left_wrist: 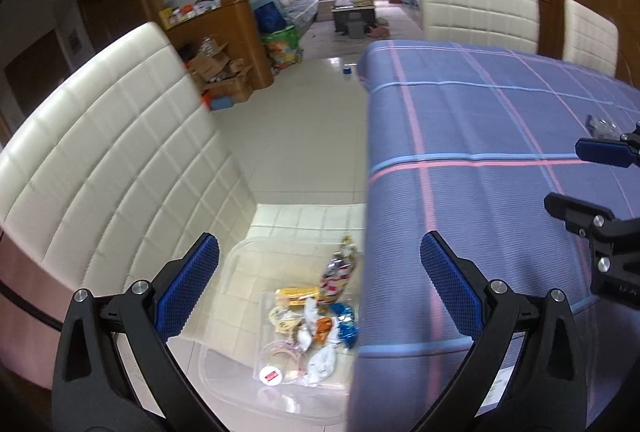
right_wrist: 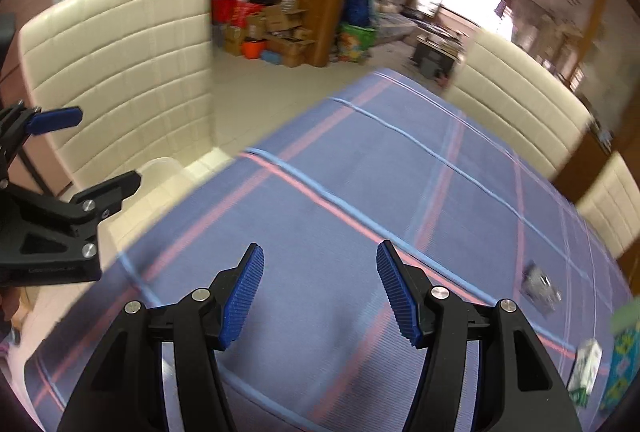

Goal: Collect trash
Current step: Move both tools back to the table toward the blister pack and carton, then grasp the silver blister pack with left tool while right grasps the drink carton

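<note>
A clear plastic bin (left_wrist: pixel 240 252) sits on the white chair seat beside the table and holds several crumpled wrappers (left_wrist: pixel 316 316). My left gripper (left_wrist: pixel 320 272) hangs open above the bin and the table's edge, with nothing between its blue pads. Over the blue plaid tablecloth (right_wrist: pixel 360 171), my right gripper (right_wrist: pixel 320 264) stands open and empty. A crinkled clear wrapper (right_wrist: pixel 540 286) lies on the cloth to its right, also seen as the clear wrapper (left_wrist: pixel 604 125). A white and green wrapper (right_wrist: pixel 586 368) lies near the right edge. Each view catches the other tool: the right gripper (left_wrist: pixel 566 171) and the left gripper (right_wrist: pixel 104 147).
White padded chairs (left_wrist: pixel 120 151) (right_wrist: pixel 516 111) stand around the table. A green and blue packet (right_wrist: pixel 624 352) sits at the table's far right. Beyond is pale tiled floor (left_wrist: pixel 304 131), with cardboard boxes (right_wrist: pixel 280 27) by a wooden counter.
</note>
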`<move>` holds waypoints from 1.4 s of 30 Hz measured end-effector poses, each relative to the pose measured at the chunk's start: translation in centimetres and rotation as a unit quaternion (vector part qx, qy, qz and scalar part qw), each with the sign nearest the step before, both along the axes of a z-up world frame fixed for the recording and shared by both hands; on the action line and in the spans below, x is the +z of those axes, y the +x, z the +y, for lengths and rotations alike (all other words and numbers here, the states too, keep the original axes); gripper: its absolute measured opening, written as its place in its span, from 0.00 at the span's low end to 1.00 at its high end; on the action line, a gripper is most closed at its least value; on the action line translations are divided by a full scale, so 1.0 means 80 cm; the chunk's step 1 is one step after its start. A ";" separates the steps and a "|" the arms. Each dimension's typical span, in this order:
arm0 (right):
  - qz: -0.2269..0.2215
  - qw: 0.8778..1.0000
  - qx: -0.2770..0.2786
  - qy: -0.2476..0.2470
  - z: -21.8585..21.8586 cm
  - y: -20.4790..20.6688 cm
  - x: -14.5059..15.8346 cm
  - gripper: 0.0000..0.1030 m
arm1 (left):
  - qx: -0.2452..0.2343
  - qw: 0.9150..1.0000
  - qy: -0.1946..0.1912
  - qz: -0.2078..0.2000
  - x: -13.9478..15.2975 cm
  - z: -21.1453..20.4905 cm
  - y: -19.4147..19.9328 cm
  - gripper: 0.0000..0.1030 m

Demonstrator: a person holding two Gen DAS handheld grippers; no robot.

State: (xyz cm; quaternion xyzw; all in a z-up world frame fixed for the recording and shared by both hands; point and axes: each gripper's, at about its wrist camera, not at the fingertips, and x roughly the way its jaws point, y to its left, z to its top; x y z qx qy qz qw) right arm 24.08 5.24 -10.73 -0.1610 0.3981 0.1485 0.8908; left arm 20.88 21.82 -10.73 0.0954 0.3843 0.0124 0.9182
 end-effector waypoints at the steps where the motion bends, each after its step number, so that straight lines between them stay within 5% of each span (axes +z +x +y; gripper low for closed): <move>1: 0.003 1.000 -0.011 0.004 -0.015 0.001 0.000 0.56 | -0.009 1.000 0.000 0.001 0.001 -0.013 0.001 0.96; 15: -0.004 0.981 -0.191 0.022 -0.269 -0.011 0.007 0.56 | -0.185 0.982 0.003 0.029 -0.001 -0.292 0.034 0.96; 25: -0.003 0.955 -0.294 0.021 -0.415 -0.028 0.003 0.56 | -0.252 0.967 0.010 0.046 -0.012 -0.434 0.059 0.96; 35: 0.033 0.940 -0.340 0.024 -0.487 -0.010 -0.033 0.62 | -0.252 0.965 0.033 0.071 -0.046 -0.497 0.106 0.96; 42: 0.048 0.942 -0.332 0.030 -0.493 0.015 -0.054 0.62 | -0.240 0.966 0.031 0.087 -0.060 -0.507 0.148 0.96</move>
